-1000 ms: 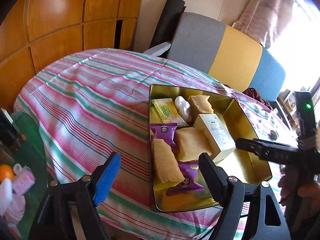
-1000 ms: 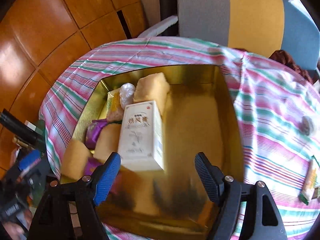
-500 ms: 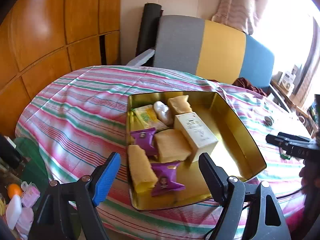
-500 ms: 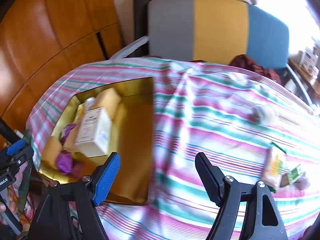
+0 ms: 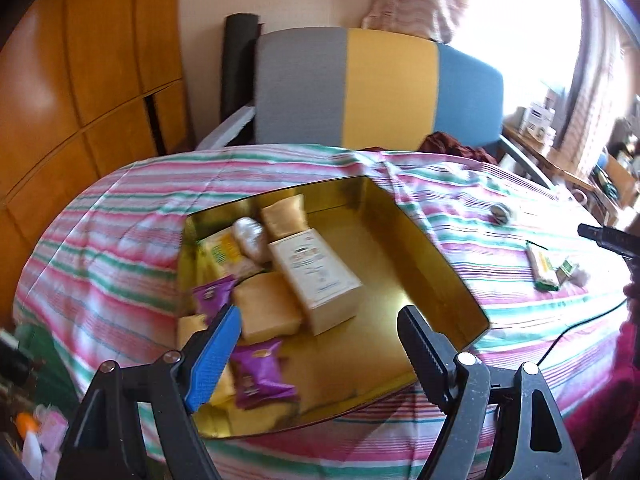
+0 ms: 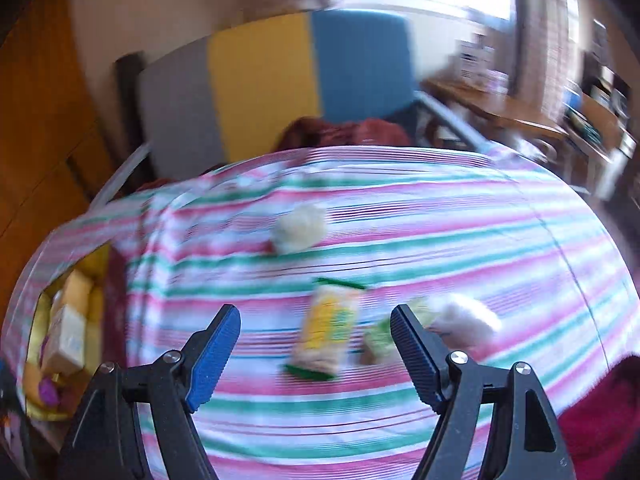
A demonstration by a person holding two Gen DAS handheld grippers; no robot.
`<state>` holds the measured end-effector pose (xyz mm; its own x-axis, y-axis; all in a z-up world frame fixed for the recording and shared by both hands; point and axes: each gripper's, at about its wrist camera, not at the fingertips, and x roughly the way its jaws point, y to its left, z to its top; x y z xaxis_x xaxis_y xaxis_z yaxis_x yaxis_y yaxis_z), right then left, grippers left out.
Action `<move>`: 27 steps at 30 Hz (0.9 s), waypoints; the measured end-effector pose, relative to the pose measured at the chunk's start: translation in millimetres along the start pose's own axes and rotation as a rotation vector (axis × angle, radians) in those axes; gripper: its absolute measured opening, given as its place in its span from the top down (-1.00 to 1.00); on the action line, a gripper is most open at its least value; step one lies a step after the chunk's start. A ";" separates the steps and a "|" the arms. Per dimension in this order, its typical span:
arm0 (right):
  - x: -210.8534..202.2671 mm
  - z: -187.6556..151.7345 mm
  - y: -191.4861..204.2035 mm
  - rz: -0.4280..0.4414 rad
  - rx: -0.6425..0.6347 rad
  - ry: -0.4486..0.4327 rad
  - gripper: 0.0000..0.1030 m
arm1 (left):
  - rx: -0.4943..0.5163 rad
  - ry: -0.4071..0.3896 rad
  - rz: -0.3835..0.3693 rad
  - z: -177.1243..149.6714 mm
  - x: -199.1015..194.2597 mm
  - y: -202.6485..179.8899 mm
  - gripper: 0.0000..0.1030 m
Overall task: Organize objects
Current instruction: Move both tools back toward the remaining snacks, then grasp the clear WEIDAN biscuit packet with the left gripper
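Right gripper hangs wide apart and empty over the yellow snack pack, probably lining up a grab for the gold tin.

- From the left wrist we look down at an angle onto the gold tin, close in front, its fingers framing it.
- From the right wrist we face the striped cloth right of the tin, blurred.
- Both views share the tin, cloth and tricolour chair.
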<state>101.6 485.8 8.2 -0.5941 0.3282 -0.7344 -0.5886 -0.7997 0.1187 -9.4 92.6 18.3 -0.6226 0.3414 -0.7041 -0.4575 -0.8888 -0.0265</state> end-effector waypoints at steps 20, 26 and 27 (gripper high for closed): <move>-1.7 -36.3 -156.7 -0.001 0.690 -0.038 -0.58 | 0.242 0.071 -0.218 28.0 49.8 -146.5 -0.57; 2.9 -35.4 -153.3 0.019 0.666 -0.013 -0.58 | 0.314 0.098 -0.262 30.8 67.7 -190.0 -0.57; 3.2 -36.3 -153.4 0.022 0.671 -0.012 -0.58 | 0.322 0.101 -0.272 31.9 70.6 -195.1 -0.57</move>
<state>209.9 591.2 -36.6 -0.6136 0.3237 -0.7202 -0.7873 -0.3214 0.5262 15.7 299.9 -3.6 -0.3943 0.5039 -0.7685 -0.7810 -0.6245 -0.0088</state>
